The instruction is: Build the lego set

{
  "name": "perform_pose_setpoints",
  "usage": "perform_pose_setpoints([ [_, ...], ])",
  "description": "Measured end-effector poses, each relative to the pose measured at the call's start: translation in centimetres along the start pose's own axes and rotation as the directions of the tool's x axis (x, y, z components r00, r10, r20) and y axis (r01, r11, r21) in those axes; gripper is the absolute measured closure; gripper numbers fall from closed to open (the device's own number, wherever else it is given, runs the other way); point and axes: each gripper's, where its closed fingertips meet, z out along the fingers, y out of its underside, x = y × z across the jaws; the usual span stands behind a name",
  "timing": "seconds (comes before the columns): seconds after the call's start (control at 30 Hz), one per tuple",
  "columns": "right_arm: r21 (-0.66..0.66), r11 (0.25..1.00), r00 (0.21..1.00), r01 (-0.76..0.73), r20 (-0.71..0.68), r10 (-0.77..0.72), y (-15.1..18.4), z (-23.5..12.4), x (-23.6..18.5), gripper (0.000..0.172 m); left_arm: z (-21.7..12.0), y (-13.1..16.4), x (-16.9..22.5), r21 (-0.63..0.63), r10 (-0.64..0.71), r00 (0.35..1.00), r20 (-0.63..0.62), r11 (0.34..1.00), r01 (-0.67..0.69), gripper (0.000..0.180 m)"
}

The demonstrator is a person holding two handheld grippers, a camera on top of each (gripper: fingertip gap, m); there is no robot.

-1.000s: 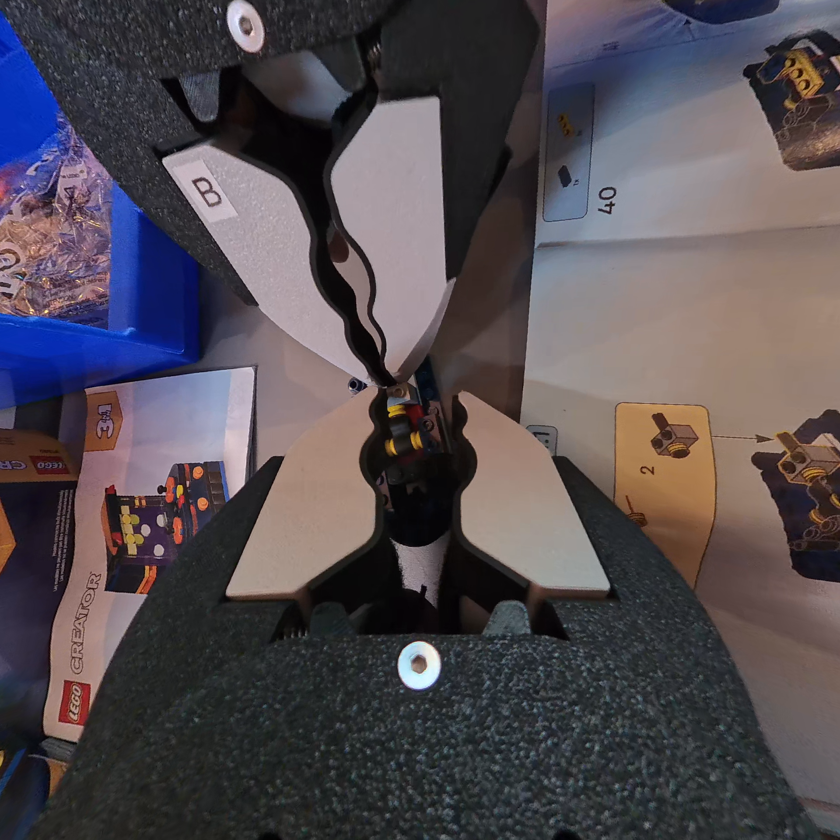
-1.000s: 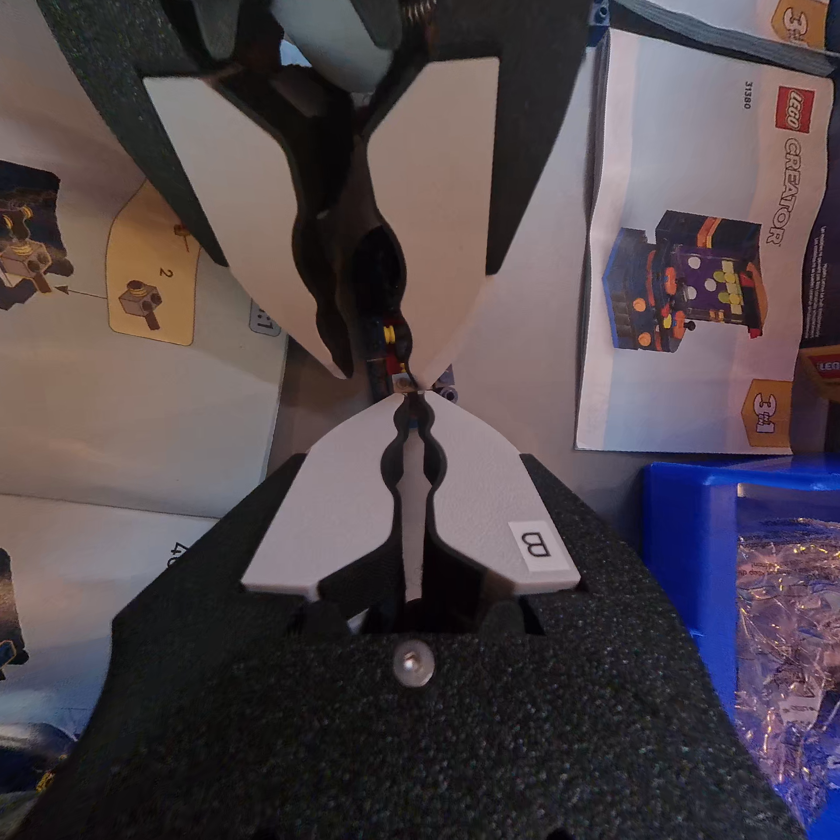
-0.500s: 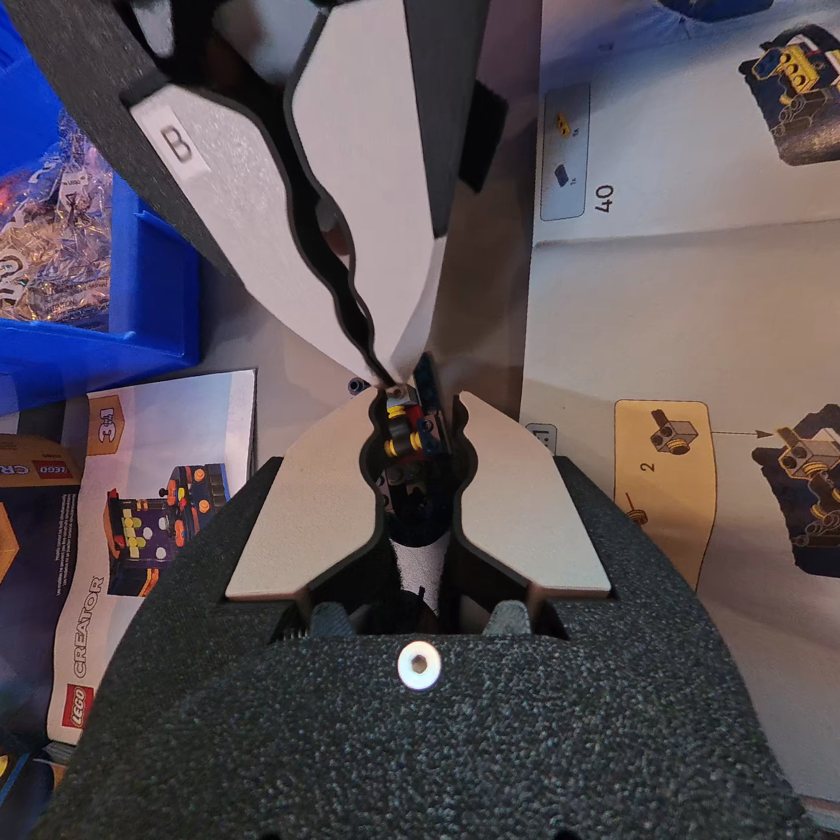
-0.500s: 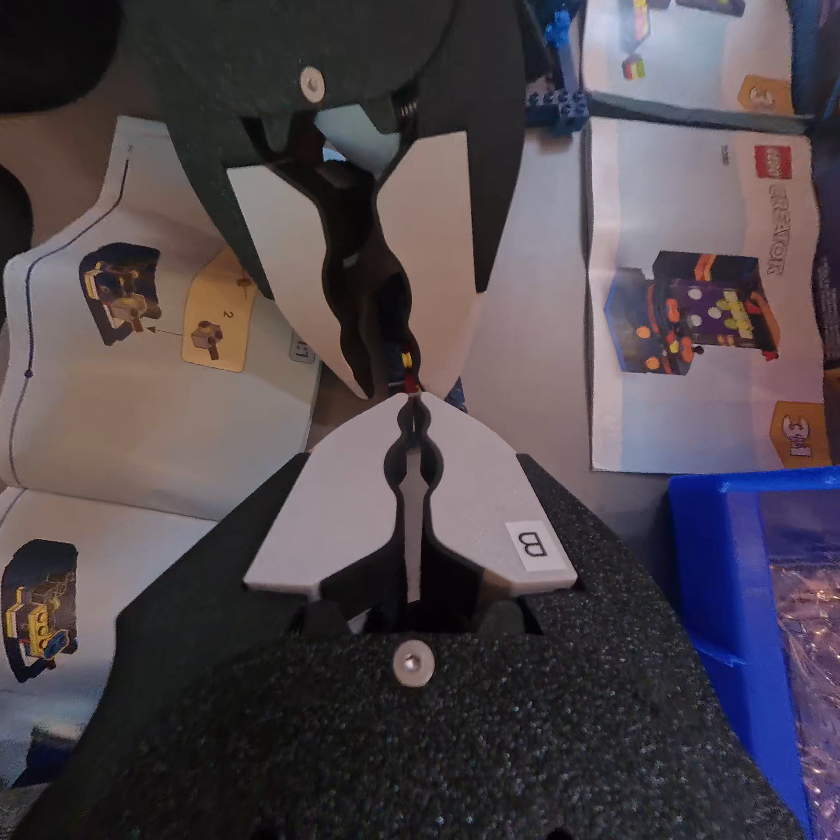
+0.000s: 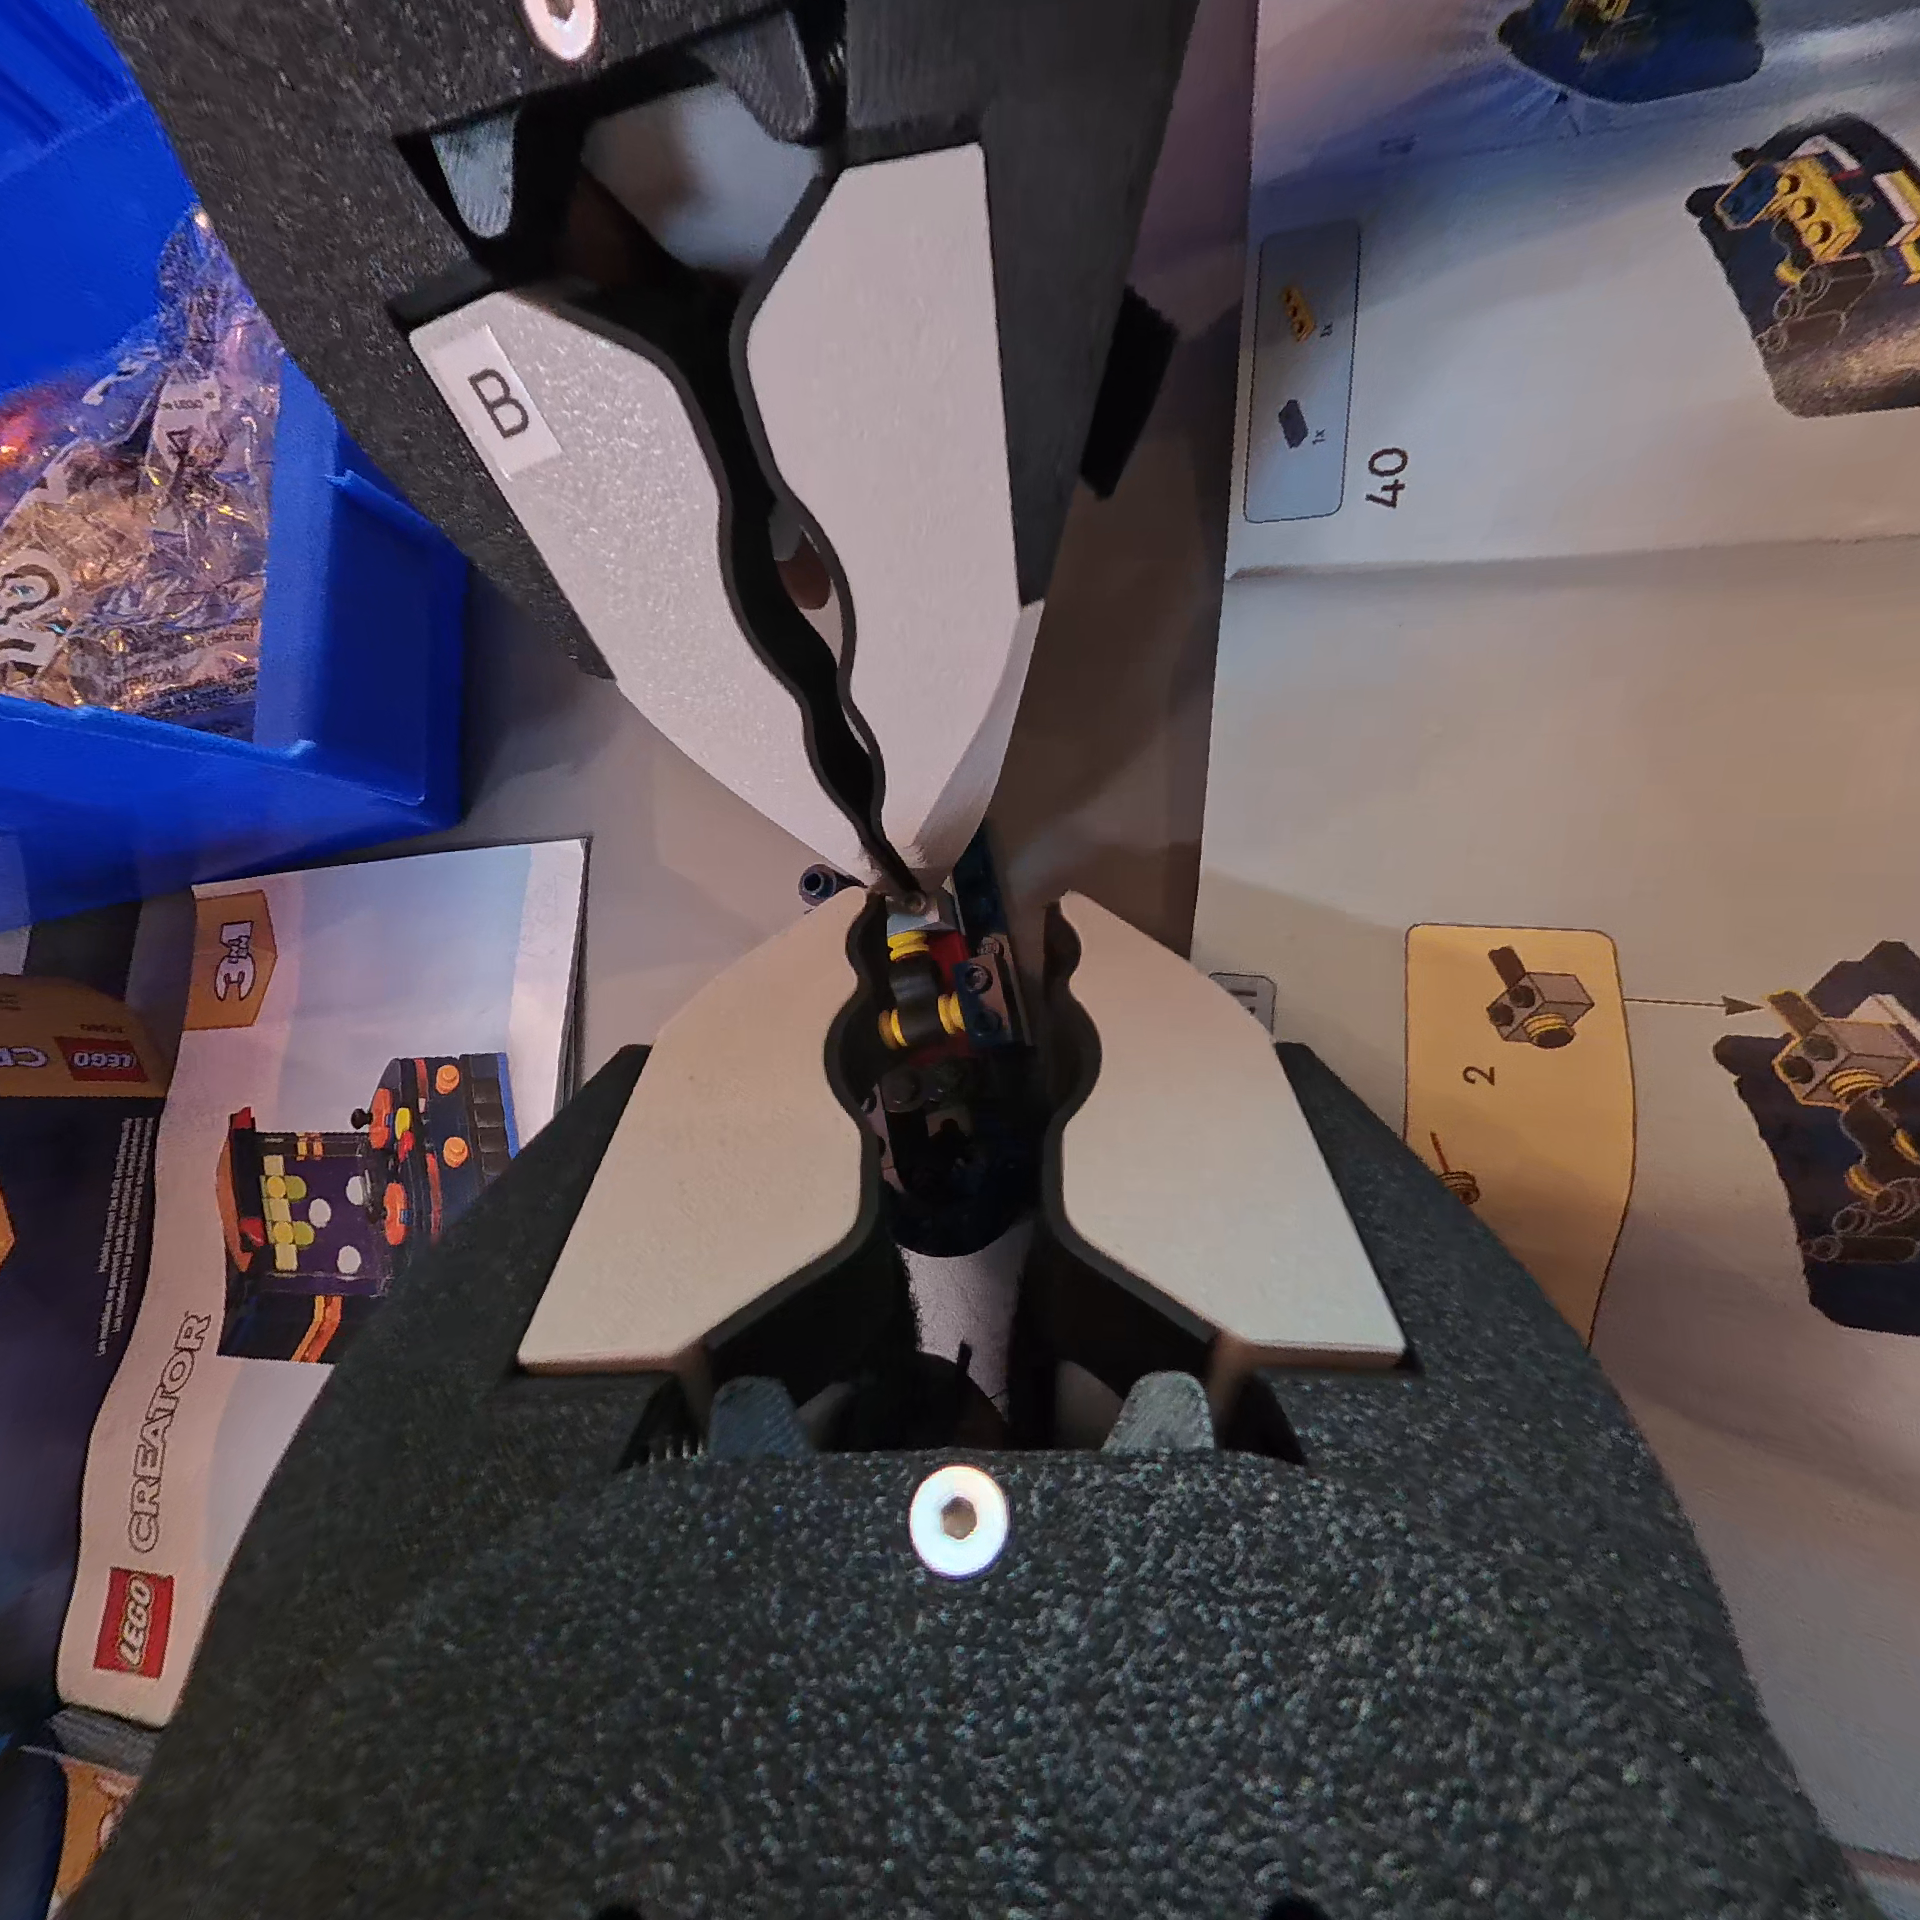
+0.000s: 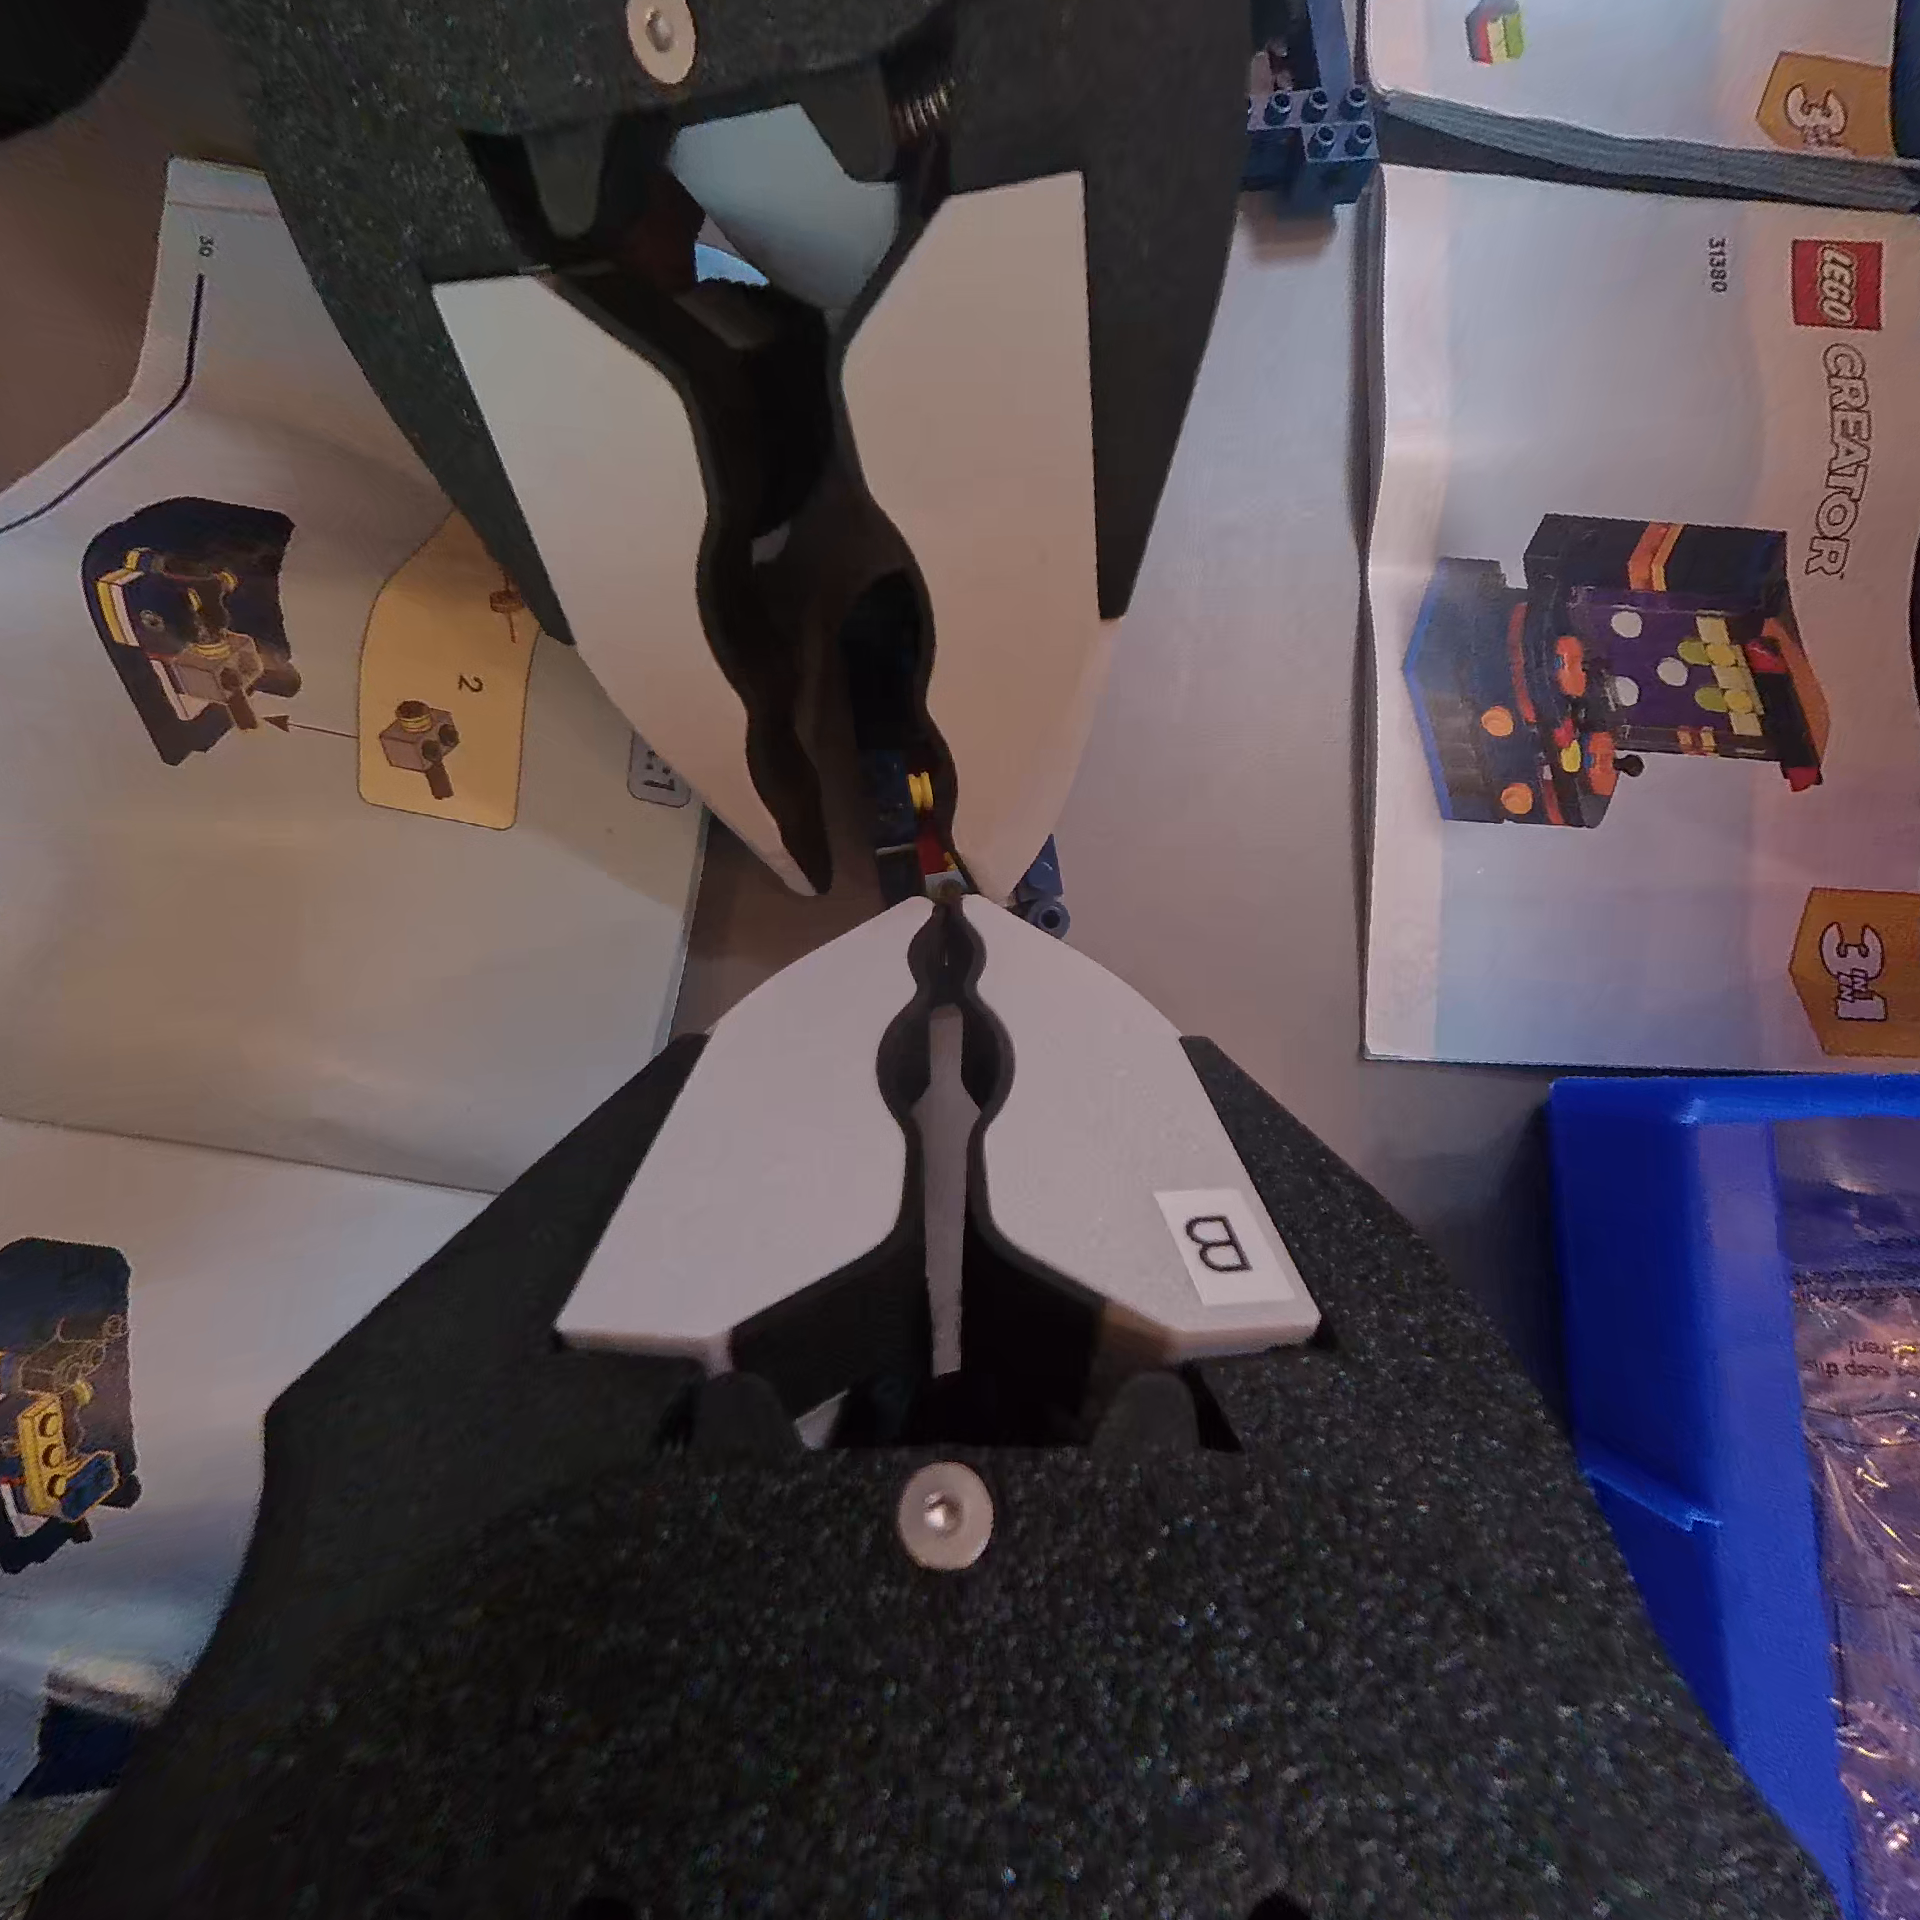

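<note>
While both tongs meet tip to tip above the table | my left gripper (image 5: 951, 997) is clamped on a small brick assembly (image 5: 925, 1023) — dark blue and black, red block, yellow rings, grey end piece | my right gripper (image 6: 948, 914) is pinched together on a tiny pin at that grey end | open instruction booklet (image 5: 1558, 727) right, blue bin (image 5: 208, 790) left.

Your work surface is a plain grey table (image 6: 1226, 644). On it lie an open instruction booklet (image 5: 1558, 727) on the right in the left wrist view, a closed instruction booklet (image 5: 343, 1143) with a coloured model on its cover on the left, and a blue bin (image 5: 343, 665) at far left with clear plastic bags (image 5: 114, 540) inside. A small dark blue loose piece (image 5: 821, 883) sits on the bare table between the booklets. Blue bricks (image 6: 1314, 125) lie by a further booklet (image 6: 1621, 94).
</note>
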Motion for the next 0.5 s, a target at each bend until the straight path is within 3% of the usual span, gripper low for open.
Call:
perform_pose_setpoints([
  [0.07, -0.016, 1.0, 1.0, 0.006, 0.002, -0.006, 0.4, 0.0, 0.0, 0.172, -0.2, -0.1, 0.9, -0.004, -0.012, 0.997, -0.08, 1.0, 0.012, 0.135],
  [0.17, 0.009, 1.0, 1.0, -0.007, -0.011, 0.007, 0.5, -0.7, 0.3, 0.172, -1.0, 0.1, 1.2, -0.011, -0.052, 0.986, -0.156, 0.999, 0.051, 0.13],
  [0.3, 0.052, 0.999, 1.0, 0.008, -0.027, -0.007, -0.1, -1.0, 0.5, 0.172, -2.2, -0.5, 0.2, 0.054, -0.072, 0.988, -0.133, 0.995, 0.08, 0.126],
  [0.5, 0.089, 0.995, 0.998, 0.052, -0.029, -0.049, -1.3, 0.1, 0.2, 0.172, -1.3, 1.2, 0.0, -0.035, -0.109, 0.988, -0.113, 0.994, 0.106, 0.122],
])
